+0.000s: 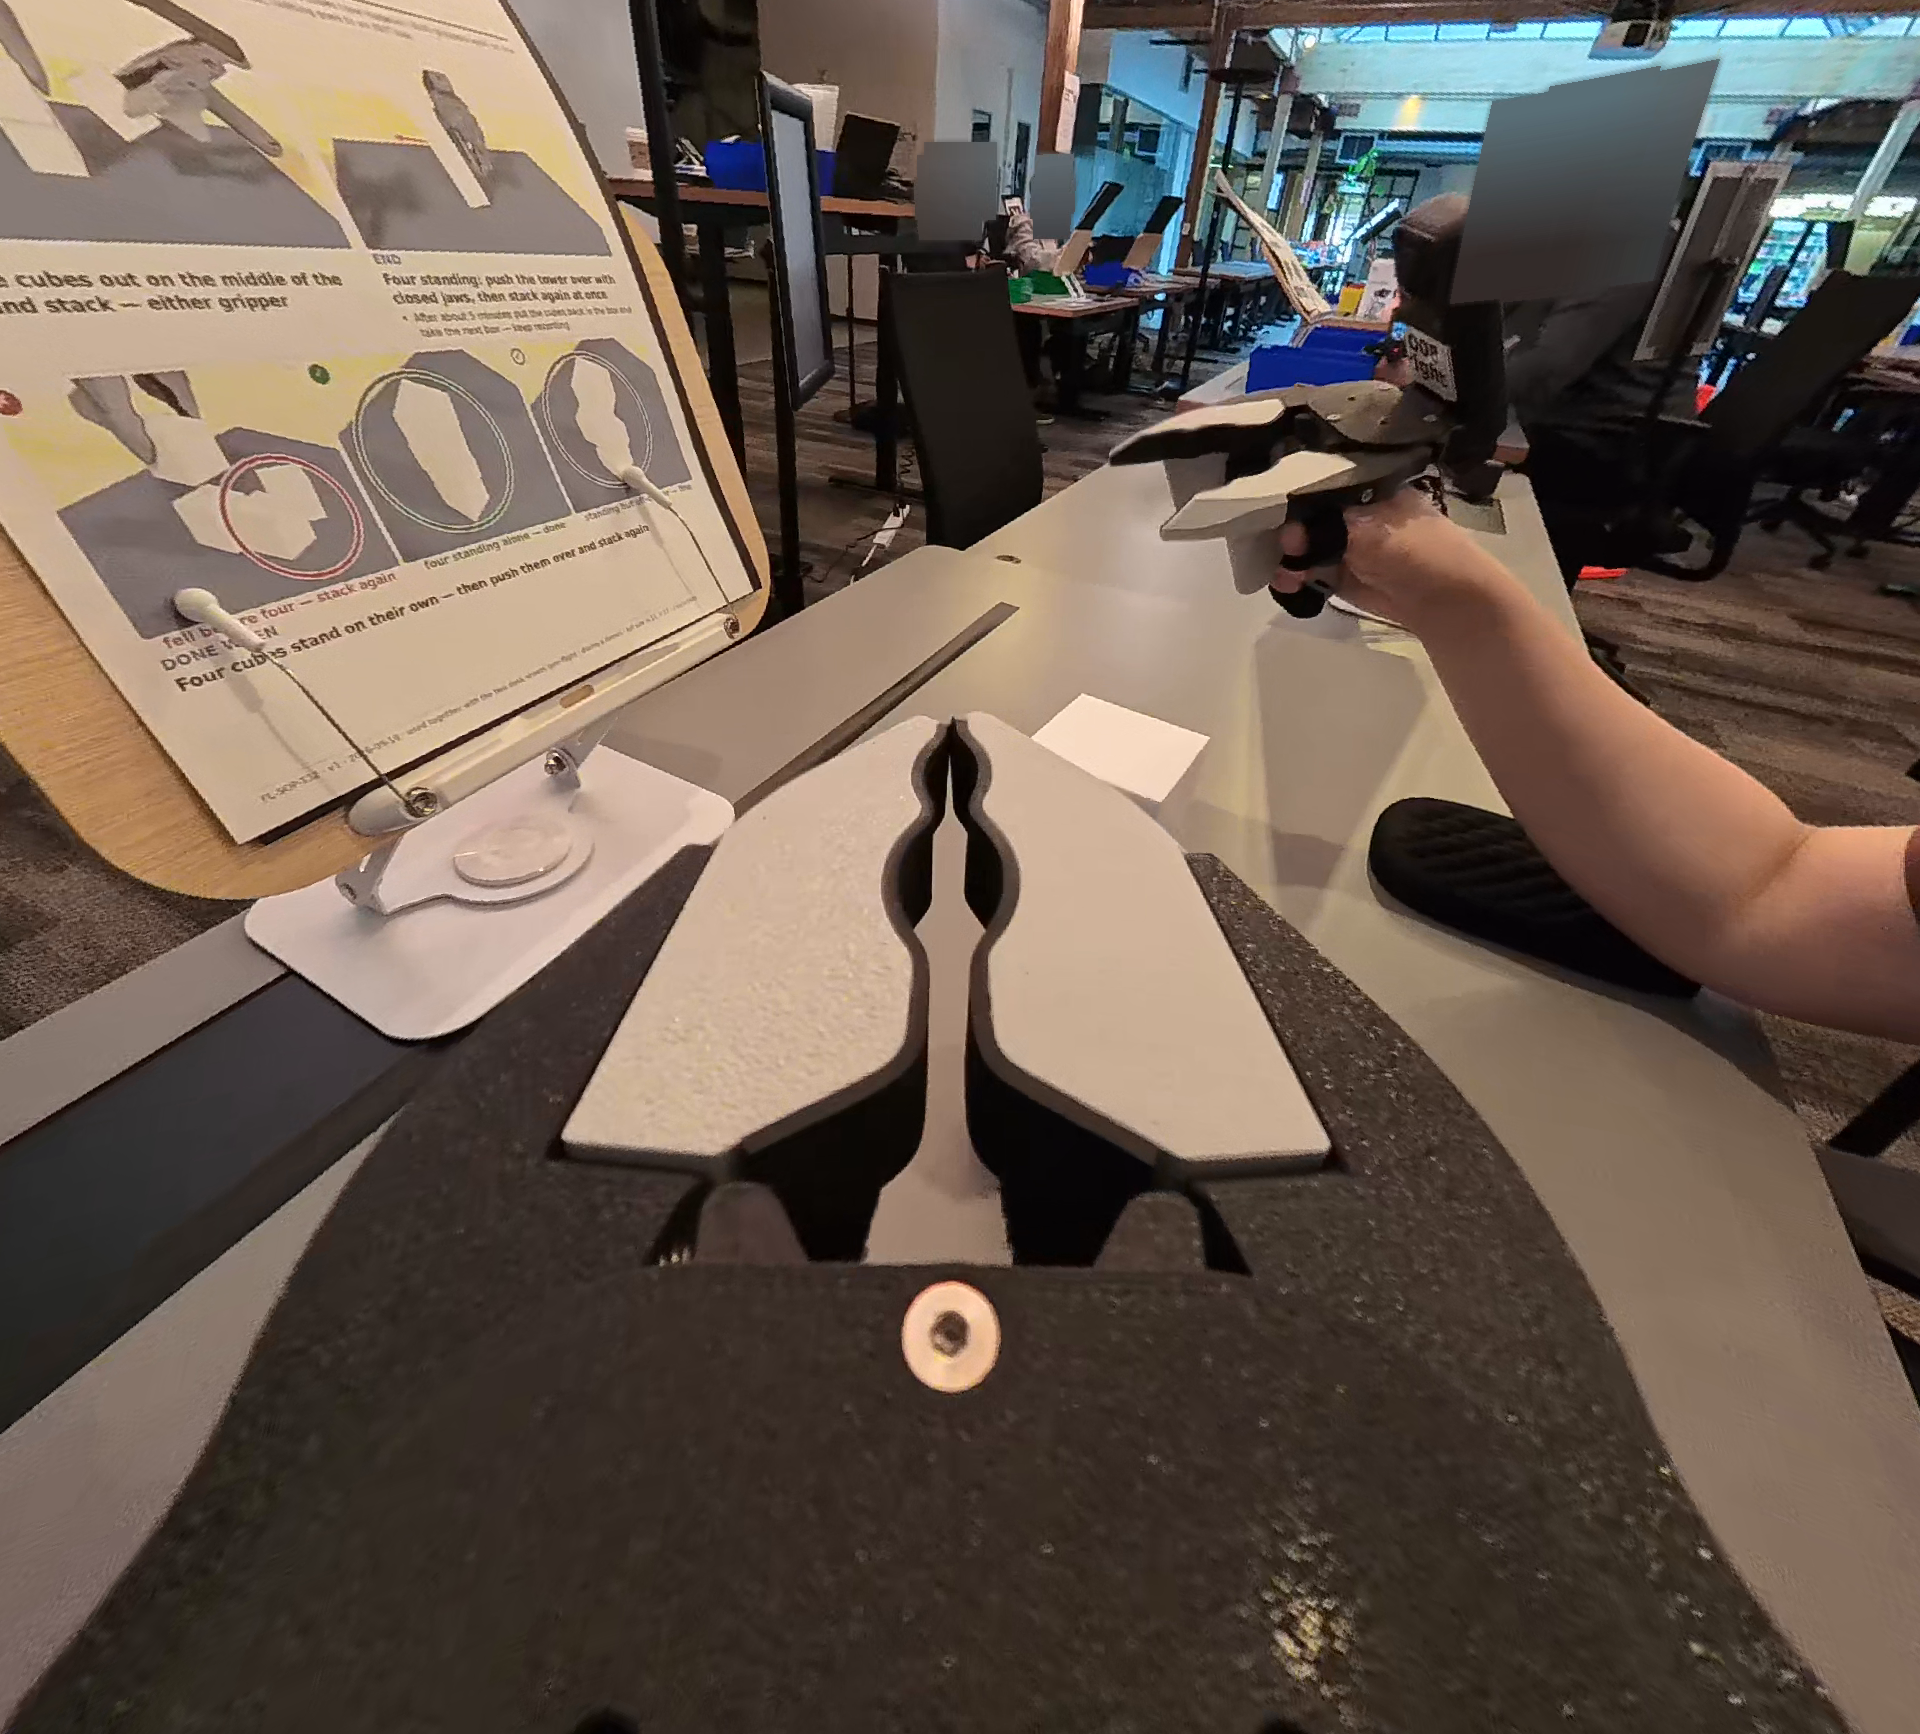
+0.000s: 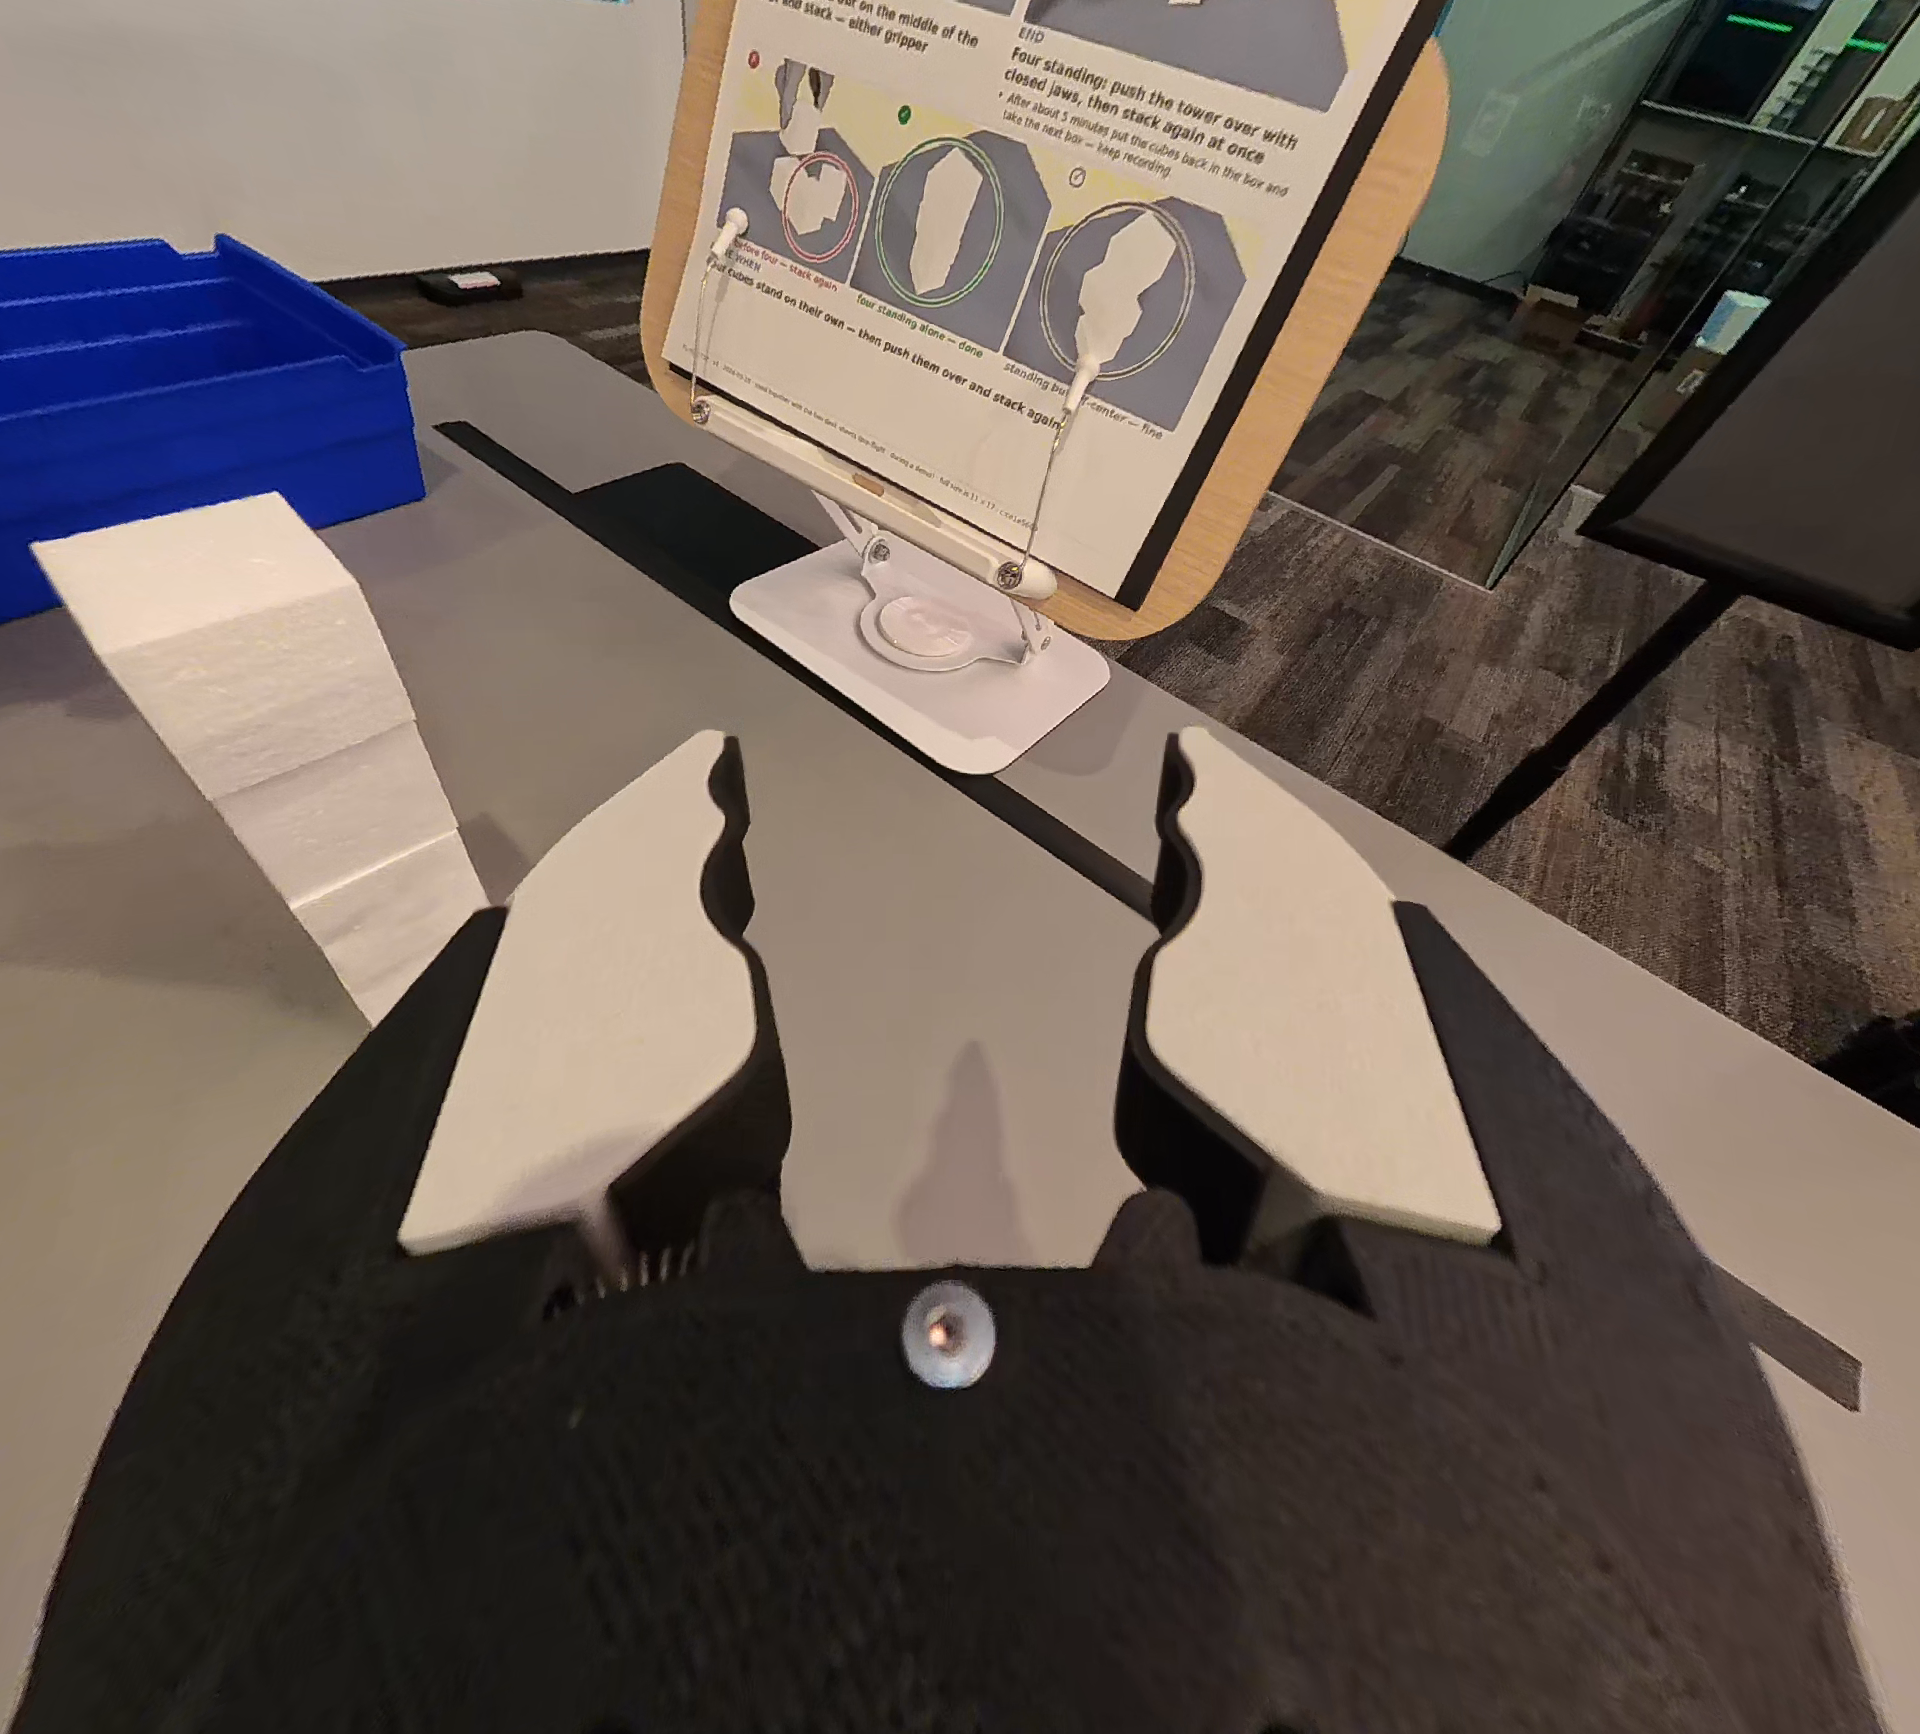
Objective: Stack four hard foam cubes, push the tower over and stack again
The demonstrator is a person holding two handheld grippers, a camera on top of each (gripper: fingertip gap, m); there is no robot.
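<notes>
A tower of white foam cubes [image 2: 260, 687] stands on the grey table [image 2: 914, 957] at the left of the right wrist view. Three cubes show and its foot is hidden behind my right gripper's body. My right gripper [image 2: 951, 754] is open and empty, to the right of the tower and apart from it. In the left wrist view it [image 1: 1143, 495] is held in the air by a hand. My left gripper [image 1: 954, 728] is shut and empty. A white foam face [image 1: 1122, 744] shows just past its right fingertip.
An instruction sheet on a wooden board [image 1: 312, 334] stands on a white stand [image 2: 925, 676] at the table's edge. A blue tray [image 2: 187, 396] sits behind the tower. A black wrist pad [image 1: 1507, 884] lies under the forearm. Chairs and desks are beyond. My right fingertips sit around 30 centimetres from my left ones.
</notes>
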